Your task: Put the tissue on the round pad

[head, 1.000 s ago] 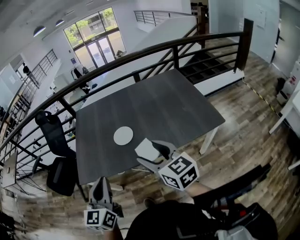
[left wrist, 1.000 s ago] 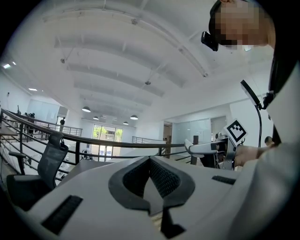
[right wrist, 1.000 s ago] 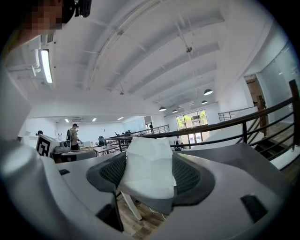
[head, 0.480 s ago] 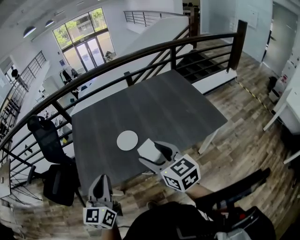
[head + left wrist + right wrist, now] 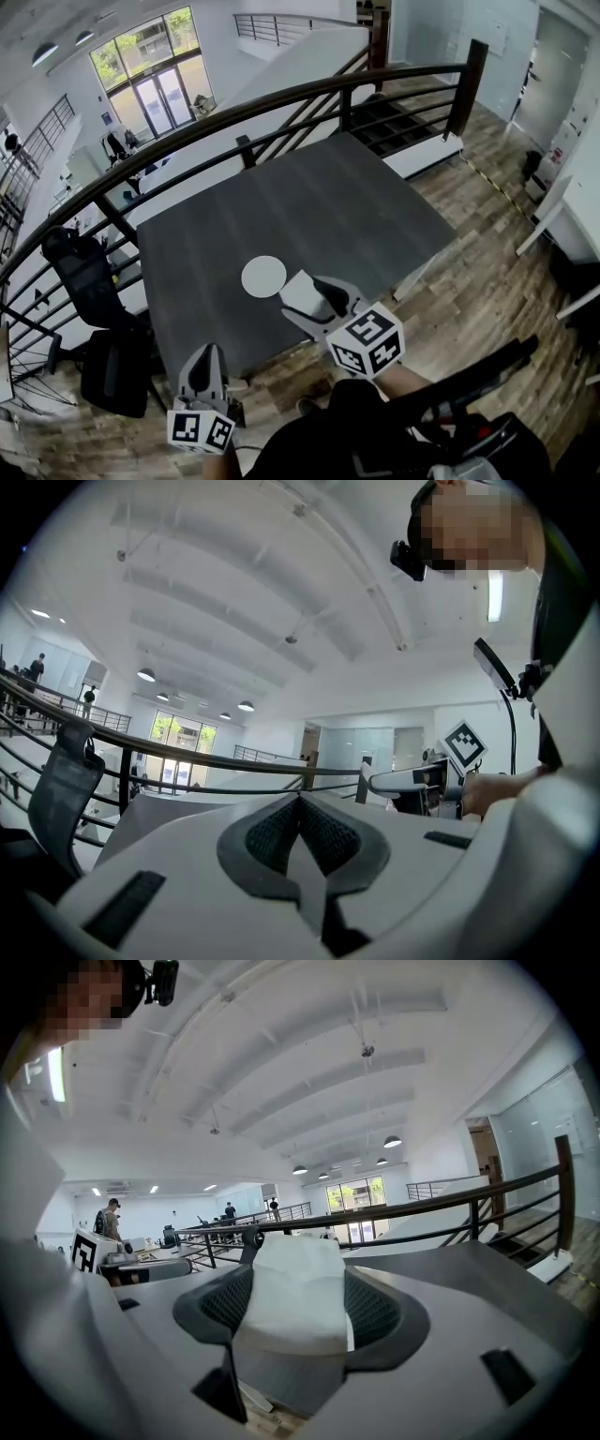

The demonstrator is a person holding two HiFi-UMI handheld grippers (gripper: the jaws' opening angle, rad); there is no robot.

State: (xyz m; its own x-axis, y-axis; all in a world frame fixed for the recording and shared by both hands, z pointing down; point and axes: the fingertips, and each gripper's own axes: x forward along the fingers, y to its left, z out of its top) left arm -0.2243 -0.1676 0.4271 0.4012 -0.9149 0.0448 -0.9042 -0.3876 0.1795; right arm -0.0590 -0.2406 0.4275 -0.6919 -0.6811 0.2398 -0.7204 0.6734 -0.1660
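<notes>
Currently my right tool (image 5: 309, 302) clamps the tissue (image 5: 292, 1288) just beside the round pad (image 5: 263, 277); next I'd carry it over the pad and let go.

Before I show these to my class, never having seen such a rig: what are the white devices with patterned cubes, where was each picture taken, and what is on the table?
No robot: a person holds a two-jaw gripper in each hand. The wide picture comes from a camera on the person's head, looking down; the other two from cameras riding on the grippers. On the dark grey table lies a white round pad. The right gripper is shut on a folded white tissue, near the pad but not on it. The left gripper is shut and empty.
</notes>
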